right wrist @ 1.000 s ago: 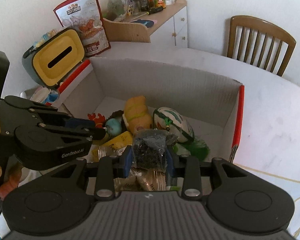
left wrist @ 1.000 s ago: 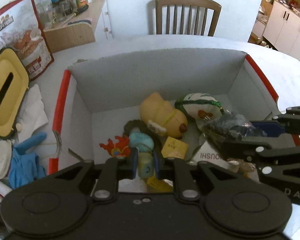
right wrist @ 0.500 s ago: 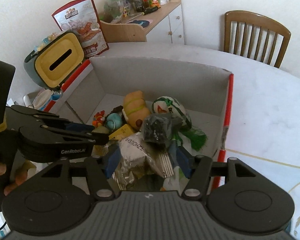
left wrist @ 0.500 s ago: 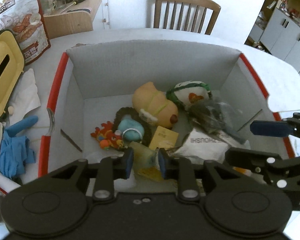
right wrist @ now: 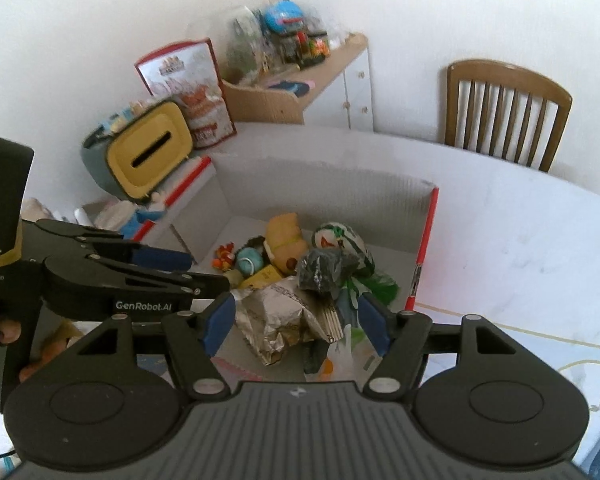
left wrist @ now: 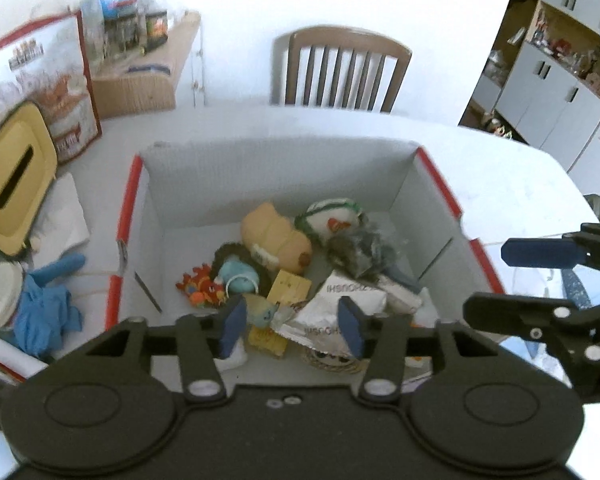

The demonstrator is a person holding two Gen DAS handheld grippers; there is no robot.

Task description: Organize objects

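Observation:
A white cardboard box with red-edged flaps (left wrist: pixel 436 168) (right wrist: pixel 426 224) holds a heap of toys and packets. My left gripper (left wrist: pixel 292 326) hovers above its near side, jaws opening, nothing between the pads; the small blue-yellow toy (left wrist: pixel 262 312) lies loose in the box below. My right gripper (right wrist: pixel 296 322) also hangs over the box with its jaws opening; the black mesh bag (right wrist: pixel 324 270) (left wrist: pixel 356 250) rests on the heap, free of the pads. A silver foil packet (right wrist: pixel 276 316) (left wrist: pixel 340 304) lies under both.
A tan plush (left wrist: pixel 274 236), green-white ball (left wrist: pixel 334 218), blue toy (left wrist: pixel 238 276) and yellow card (left wrist: pixel 288 288) fill the box. A yellow-lidded tissue box (left wrist: pixel 10 178), blue gloves (left wrist: pixel 44 312) and a snack bag (left wrist: pixel 56 80) stand left. A wooden chair (left wrist: pixel 340 70) is behind the table.
Both grippers let go and opened: the left released the small blue-yellow toy, the right released the black mesh bag, which dropped onto the heap. Both have risen away from the box.

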